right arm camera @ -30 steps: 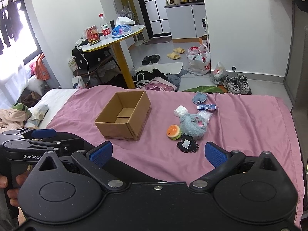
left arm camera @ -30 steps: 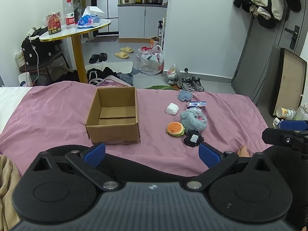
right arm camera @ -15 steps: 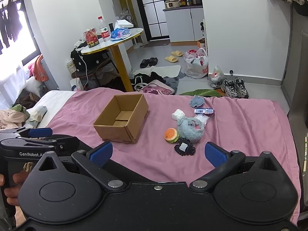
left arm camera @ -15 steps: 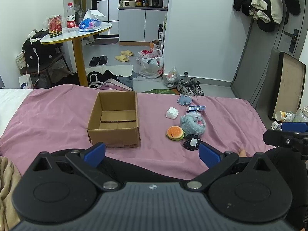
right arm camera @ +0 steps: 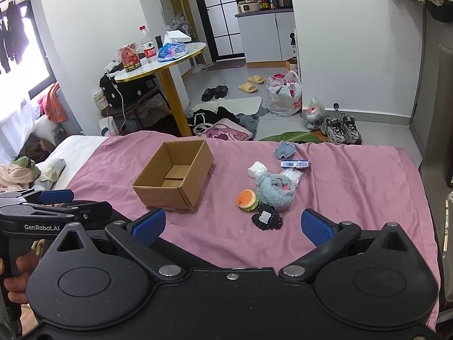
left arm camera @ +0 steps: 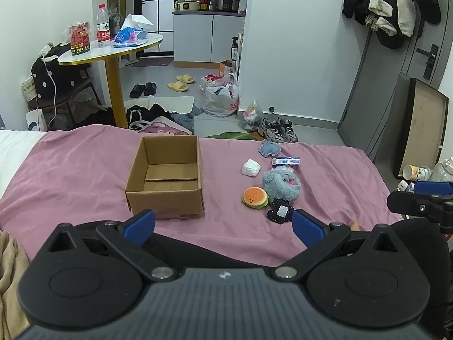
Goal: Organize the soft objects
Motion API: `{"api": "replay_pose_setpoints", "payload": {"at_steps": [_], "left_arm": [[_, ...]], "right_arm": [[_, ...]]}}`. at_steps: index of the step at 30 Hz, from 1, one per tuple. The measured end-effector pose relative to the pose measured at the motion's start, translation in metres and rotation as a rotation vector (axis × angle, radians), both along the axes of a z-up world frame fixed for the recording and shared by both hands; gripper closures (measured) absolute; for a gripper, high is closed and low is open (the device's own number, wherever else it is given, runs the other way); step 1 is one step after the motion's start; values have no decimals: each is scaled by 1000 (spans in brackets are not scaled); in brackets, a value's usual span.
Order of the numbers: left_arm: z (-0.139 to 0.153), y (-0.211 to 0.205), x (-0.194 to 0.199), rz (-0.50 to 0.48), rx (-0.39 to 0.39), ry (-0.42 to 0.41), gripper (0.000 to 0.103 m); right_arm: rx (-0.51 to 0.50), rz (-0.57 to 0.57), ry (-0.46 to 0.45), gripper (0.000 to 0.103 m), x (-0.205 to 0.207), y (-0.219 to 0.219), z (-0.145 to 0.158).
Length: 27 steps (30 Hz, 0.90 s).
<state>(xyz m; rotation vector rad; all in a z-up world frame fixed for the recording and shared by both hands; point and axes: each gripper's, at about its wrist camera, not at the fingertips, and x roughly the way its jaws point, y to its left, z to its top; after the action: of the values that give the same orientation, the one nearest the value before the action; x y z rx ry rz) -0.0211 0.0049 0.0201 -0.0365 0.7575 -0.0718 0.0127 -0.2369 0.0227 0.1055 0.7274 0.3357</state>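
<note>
Status: nothing sorted yet. The cardboard box sits empty on the pink sheet. To its right lies the whole cluster: burger plush, black heart pad, grey fuzzy plush, white wad, small blue plush at the far end. Your left gripper and right gripper are both spread wide, holding nothing, hovering on the near side of the bed. Every item remains to be moved, judging by the empty box.
</note>
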Motion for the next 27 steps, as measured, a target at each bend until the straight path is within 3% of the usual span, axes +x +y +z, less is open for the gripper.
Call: {"api": "replay_pose_setpoints", "payload": {"at_steps": [27], "left_arm": [[-25, -3, 35, 43, -29, 11, 1]], "right_arm": [[53, -32, 61, 0, 30, -15, -37]]}}
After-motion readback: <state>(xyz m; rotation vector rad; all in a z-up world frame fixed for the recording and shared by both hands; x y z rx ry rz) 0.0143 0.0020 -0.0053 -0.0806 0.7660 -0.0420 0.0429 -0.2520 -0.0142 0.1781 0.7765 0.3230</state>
